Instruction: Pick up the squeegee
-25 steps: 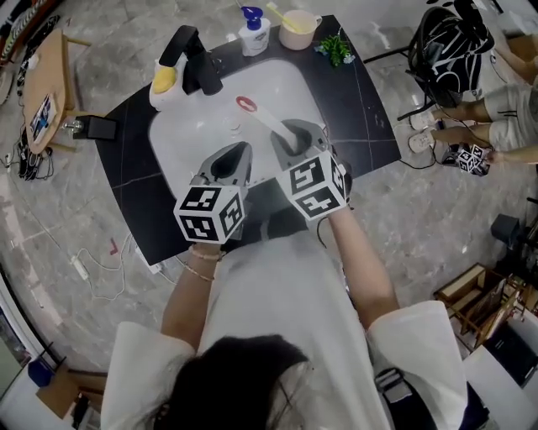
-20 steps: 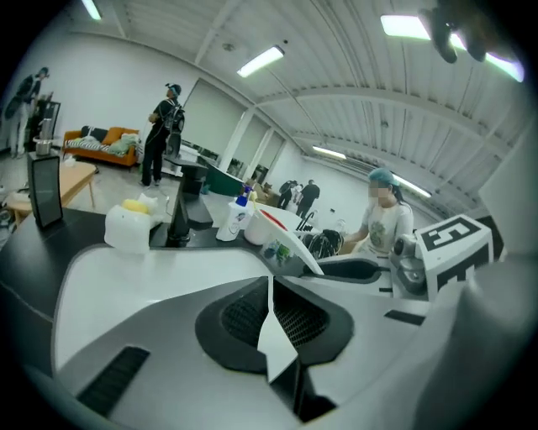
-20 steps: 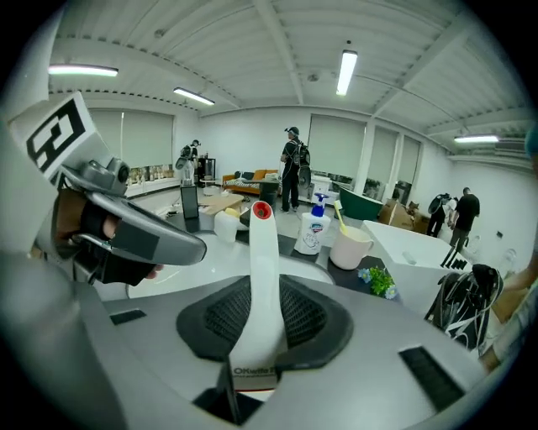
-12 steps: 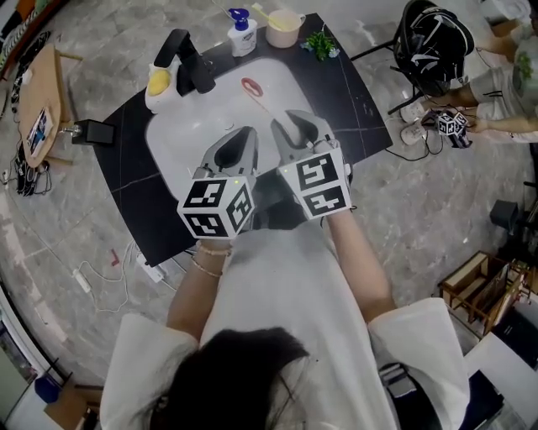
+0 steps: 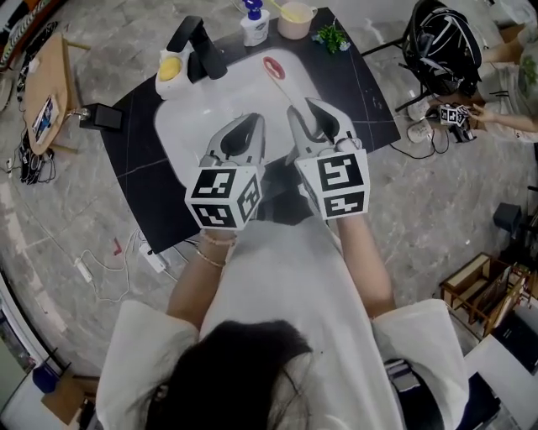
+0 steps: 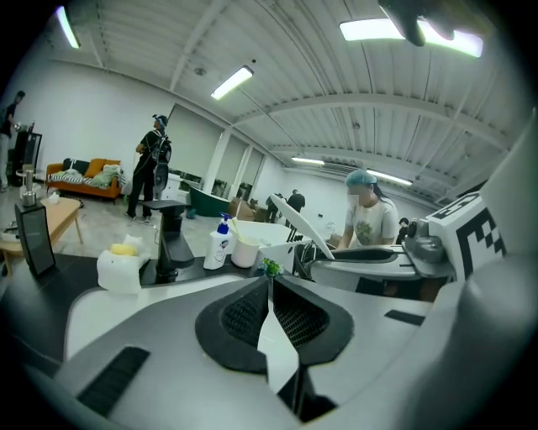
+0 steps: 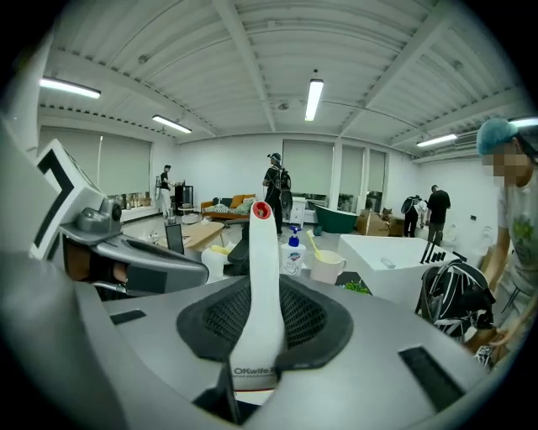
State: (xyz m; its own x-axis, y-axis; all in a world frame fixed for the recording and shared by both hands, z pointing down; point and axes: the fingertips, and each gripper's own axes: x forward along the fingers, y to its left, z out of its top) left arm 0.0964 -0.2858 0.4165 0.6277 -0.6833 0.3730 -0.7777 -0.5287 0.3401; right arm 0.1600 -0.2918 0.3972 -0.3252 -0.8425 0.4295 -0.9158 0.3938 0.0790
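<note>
Black counter [image 5: 353, 84] surrounding a white sink [image 5: 181, 134]. Left gripper [image 5: 254, 119] over the sink's near half, jaws closed tip to tip with nothing between them. Right gripper [image 5: 305, 106] beside it, over the sink's right part, jaws partly closed and clamped on the handle of the white squeegee [image 7: 263, 269], whose red-ringed end points toward the sink's far edge. Black faucet [image 5: 197, 46] at the sink's far-left corner; cup [image 5: 296, 18], soap bottle [image 5: 255, 25] and plant [image 5: 334, 38] behind the sink.

Centre frame: left gripper [image 5: 245, 128] and right gripper [image 5: 313, 117] side by side over white sink [image 5: 181, 126]. Squeegee [image 5: 282, 82] juts from right gripper toward top centre. Tap [image 5: 202, 50], soap bottle [image 5: 255, 27] along top.
</note>
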